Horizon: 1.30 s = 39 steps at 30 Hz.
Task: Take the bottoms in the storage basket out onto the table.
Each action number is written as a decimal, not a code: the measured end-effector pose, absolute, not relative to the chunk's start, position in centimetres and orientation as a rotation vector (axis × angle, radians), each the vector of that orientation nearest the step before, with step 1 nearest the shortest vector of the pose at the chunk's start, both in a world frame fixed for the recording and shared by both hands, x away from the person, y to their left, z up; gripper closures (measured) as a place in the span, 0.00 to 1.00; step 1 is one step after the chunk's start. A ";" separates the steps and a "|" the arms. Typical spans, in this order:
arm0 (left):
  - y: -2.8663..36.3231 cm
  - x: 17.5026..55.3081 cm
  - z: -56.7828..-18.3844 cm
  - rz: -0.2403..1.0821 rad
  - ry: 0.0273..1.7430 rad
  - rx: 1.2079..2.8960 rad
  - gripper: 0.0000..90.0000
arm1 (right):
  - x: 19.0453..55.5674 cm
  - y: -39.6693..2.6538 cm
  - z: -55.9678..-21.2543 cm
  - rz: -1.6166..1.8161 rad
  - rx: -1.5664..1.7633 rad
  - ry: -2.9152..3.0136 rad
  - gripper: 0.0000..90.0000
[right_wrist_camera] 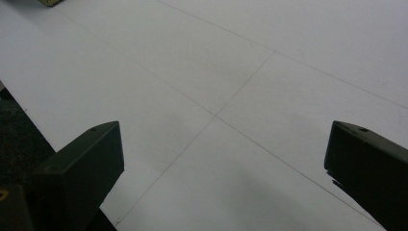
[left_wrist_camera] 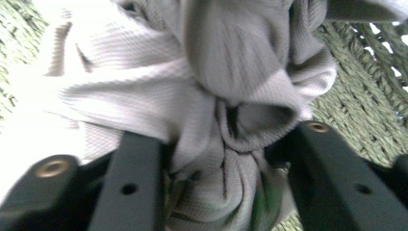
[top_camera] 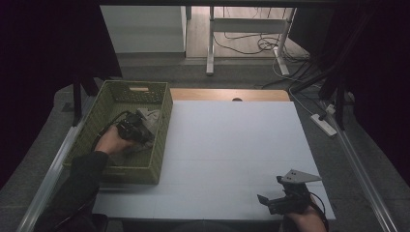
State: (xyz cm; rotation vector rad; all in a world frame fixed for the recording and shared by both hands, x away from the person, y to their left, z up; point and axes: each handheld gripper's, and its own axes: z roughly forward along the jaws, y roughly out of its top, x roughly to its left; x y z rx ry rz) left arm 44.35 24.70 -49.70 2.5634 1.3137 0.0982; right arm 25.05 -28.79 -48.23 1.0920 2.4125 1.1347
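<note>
Two jaws of the left claw point(left_wrist_camera: 216, 187) pinch bunched grey cloth point(left_wrist_camera: 202, 96) inside the green basket point(top_camera: 162, 121).

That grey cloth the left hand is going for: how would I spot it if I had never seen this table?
Start at the white table and find the green woven basket on its left edge. Inside lies a crumpled grey cloth, bunched between the jaws of the left gripper. Its soft, pale, finely ribbed fabric stands out against the coarse green weave.
</note>
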 end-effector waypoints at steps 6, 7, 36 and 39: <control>25.1 44.2 -48.9 0.085 1.327 2.494 0.77 | 25.0 -28.8 -48.2 1.136 1.092 2.412 0.01; 25.3 44.1 -48.5 0.090 1.322 2.466 0.77 | 25.0 -28.8 -48.2 1.137 1.093 2.412 0.01; 30.2 41.7 -39.2 0.205 1.289 2.105 0.78 | 25.1 -28.8 -48.2 1.138 1.097 2.413 0.01; 30.5 41.5 -37.6 0.227 1.282 2.086 0.78 | 25.1 -28.8 -48.2 1.137 1.097 2.413 0.01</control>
